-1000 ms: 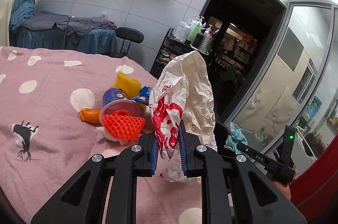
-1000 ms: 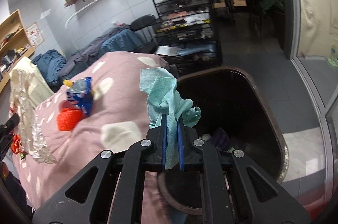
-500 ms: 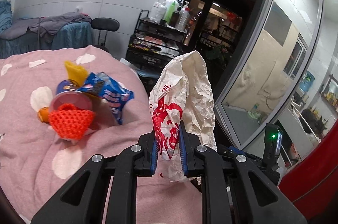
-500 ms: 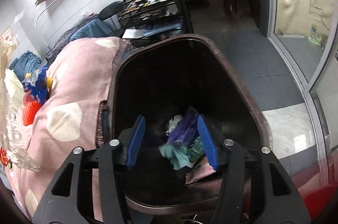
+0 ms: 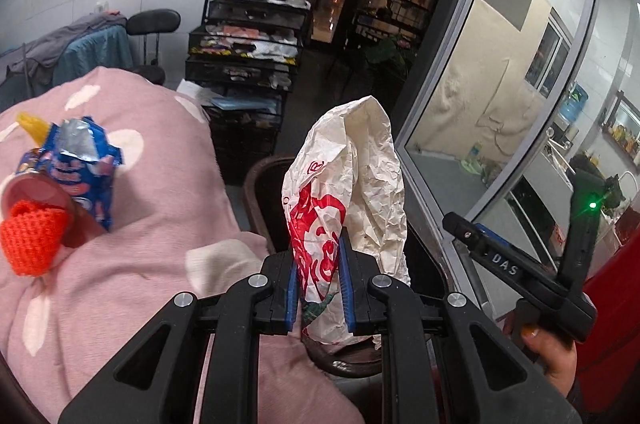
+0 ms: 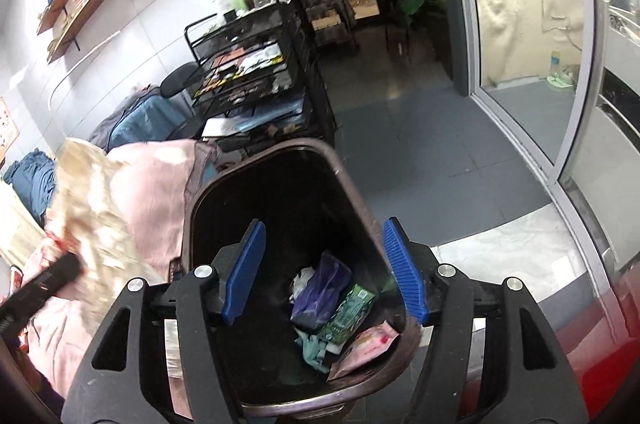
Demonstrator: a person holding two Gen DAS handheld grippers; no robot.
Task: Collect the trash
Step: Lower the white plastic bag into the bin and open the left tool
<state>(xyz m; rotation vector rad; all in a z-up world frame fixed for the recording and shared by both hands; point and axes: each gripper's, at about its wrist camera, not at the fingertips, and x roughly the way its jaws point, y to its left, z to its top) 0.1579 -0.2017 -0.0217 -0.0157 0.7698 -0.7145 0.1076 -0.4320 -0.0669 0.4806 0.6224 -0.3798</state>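
We held the left gripper clamped on a crumpled white paper bag with red print, its blue pads pinching the lower half so the loose top stood upright and stayed clear of the pink bed cover. We kept it above the near rim of the dark trash bin, which stood on the floor against the bed's edge, so that letting go would likely drop the bag straight inside.

The right gripper hung over the bin's mouth with its jaws spread wide and nothing between them; below it lay a teal cloth, a purple packet, a green packet and a pink wrapper on the bin floor.

On the bed, well apart from the bin, a blue snack wrapper, an orange foam net and a yellow piece lay bunched together, which we judged to be what remained to collect.
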